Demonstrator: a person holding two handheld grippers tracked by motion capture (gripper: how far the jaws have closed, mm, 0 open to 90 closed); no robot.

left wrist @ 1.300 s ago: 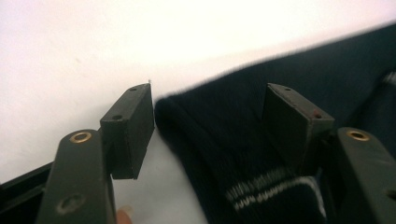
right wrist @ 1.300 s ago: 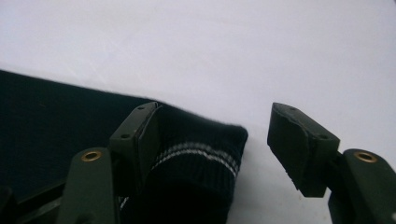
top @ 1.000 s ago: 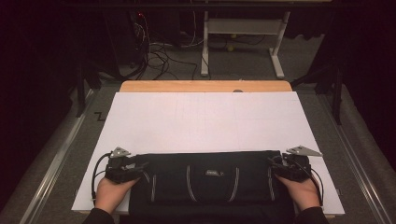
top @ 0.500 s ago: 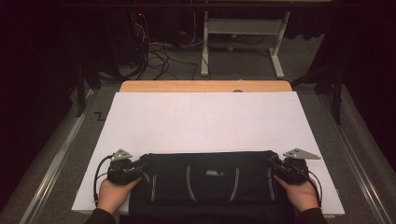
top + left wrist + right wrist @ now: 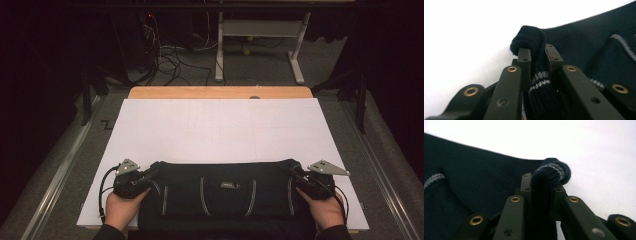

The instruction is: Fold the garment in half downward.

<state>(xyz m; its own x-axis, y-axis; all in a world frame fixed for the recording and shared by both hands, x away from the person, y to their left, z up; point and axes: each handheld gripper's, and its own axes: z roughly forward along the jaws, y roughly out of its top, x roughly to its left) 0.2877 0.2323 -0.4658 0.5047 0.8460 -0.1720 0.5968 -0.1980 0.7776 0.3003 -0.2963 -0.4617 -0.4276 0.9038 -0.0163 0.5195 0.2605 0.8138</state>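
On white sheet (image 5: 220, 125): one sweater (image 5: 225, 190), two tools (image 5: 150, 176) (image 5: 295, 176) clamping corners.

A sheet (image 5: 220, 135) covers most of the table (image 5: 220, 92), whose bare far edge shows beyond the sheet. On the sheet's near part lies a knitted garment (image 5: 225, 192), folded, stretching left to right and reaching the near edge of the table.

The left gripper (image 5: 144, 178) sits at the garment's far left corner and the right gripper (image 5: 299, 178) at its far right corner — each with its jaws closed on a bunched bit of the knit (image 5: 534, 42) (image 5: 551, 173). A hand lies near of each gripper — left hand (image 5: 120, 207), right hand (image 5: 327, 207).

On the floor far beyond the table stand a desk frame (image 5: 260, 45) and, to its left, a tangle of cables (image 5: 170, 57).
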